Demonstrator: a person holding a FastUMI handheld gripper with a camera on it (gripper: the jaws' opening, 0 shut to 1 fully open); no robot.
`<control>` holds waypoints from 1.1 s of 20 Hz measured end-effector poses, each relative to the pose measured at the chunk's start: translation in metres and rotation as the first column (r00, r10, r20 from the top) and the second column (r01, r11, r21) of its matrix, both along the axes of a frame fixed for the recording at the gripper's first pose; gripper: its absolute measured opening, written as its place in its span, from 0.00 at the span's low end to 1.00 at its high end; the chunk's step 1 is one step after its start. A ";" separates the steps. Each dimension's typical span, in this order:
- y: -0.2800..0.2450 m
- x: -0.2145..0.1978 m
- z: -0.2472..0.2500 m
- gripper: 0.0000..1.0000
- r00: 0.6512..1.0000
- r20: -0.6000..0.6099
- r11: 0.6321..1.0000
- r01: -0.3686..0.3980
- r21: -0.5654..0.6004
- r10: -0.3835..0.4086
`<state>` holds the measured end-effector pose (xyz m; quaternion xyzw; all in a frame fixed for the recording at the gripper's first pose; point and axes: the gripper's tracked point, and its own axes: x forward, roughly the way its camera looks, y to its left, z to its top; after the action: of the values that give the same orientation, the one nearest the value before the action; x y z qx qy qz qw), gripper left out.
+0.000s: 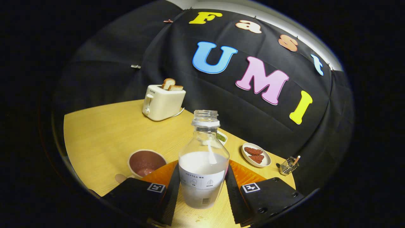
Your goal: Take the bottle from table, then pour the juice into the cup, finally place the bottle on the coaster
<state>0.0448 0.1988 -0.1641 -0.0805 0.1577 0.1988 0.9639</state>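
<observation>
Apparently tool (202, 190) clamps bottle (204, 158), cup (146, 162) just left.

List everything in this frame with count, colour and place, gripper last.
bottle: 1, clear, uncapped, white liquid inside, between the jaws
cup: 1, cream outside, pinkish inside, on the table beside one finger
toaster: 1, cream, far side of the table
toast: 2 slices, tan, in the toaster slots
plate: 1, white, beyond the other finger, holding two red pieces
small dish: 1, white, green contents, behind the bottle
wire holder: 1, metal, past the plate
table: 1, light wood
gripper: 1, jaws close against the bottle's sides
</observation>
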 end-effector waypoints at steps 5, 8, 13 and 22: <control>-0.024 0.046 0.048 0.73 0.993 0.098 0.978 0.043 0.204 -0.065; -0.037 0.078 0.061 0.72 0.982 0.147 0.959 0.074 0.272 -0.118; -0.037 0.124 0.048 0.73 0.974 0.157 0.936 0.101 0.336 -0.161; -0.031 0.171 -0.021 0.73 0.965 0.096 0.911 0.194 0.363 -0.243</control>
<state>0.2155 0.1674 -0.1849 0.0970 0.0604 0.1083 0.9875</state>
